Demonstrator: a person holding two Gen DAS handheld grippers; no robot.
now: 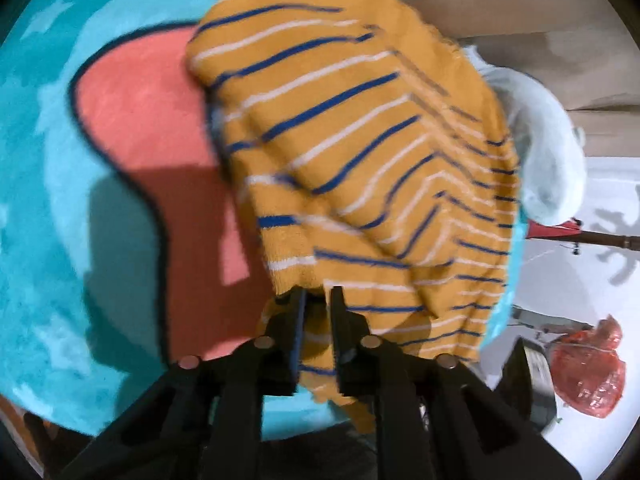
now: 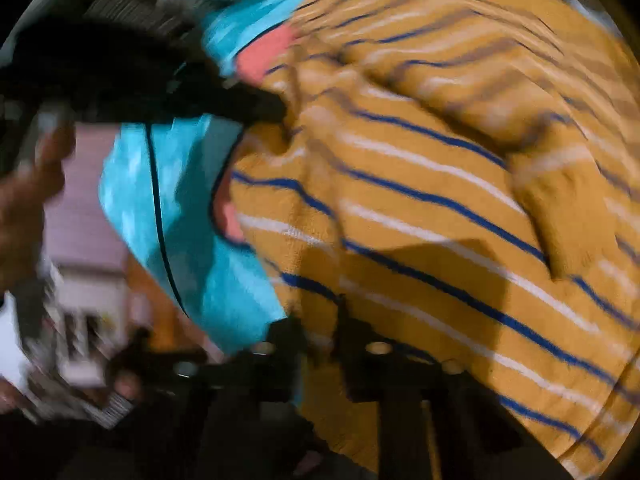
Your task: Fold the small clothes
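Left wrist view puts my left claw [image 1: 318, 294] low in the middle, its two black fingers pinched close together on an edge of the mustard striped garment [image 1: 360, 128], which bunches and hangs just ahead of the tips, over the teal mat [image 1: 48, 184] with its coral patch [image 1: 136, 116]. A pale grey cloth [image 1: 548, 160] lies beyond the garment off to the right, and a red crinkled bag [image 1: 592, 368] sits well off to the right of my fingers on the white floor. From the right wrist, my right claw [image 2: 320, 316] also has its fingers nearly together with striped fabric between them; the garment fills everything ahead and to the right, and the other claw reaches in from the upper left to touch the cloth. Blur is heavy, so I cannot tell how firm that right grip is. I judge this as the carry part of a fold: both claws hold one edge lifted and the cloth is rumpled, not yet laid flat. Next I need to bring that edge over the rest of the garment, keep both hands level so it lands square, lower it onto the mat, and only then let go. Both claws point forward and slightly down toward the mat
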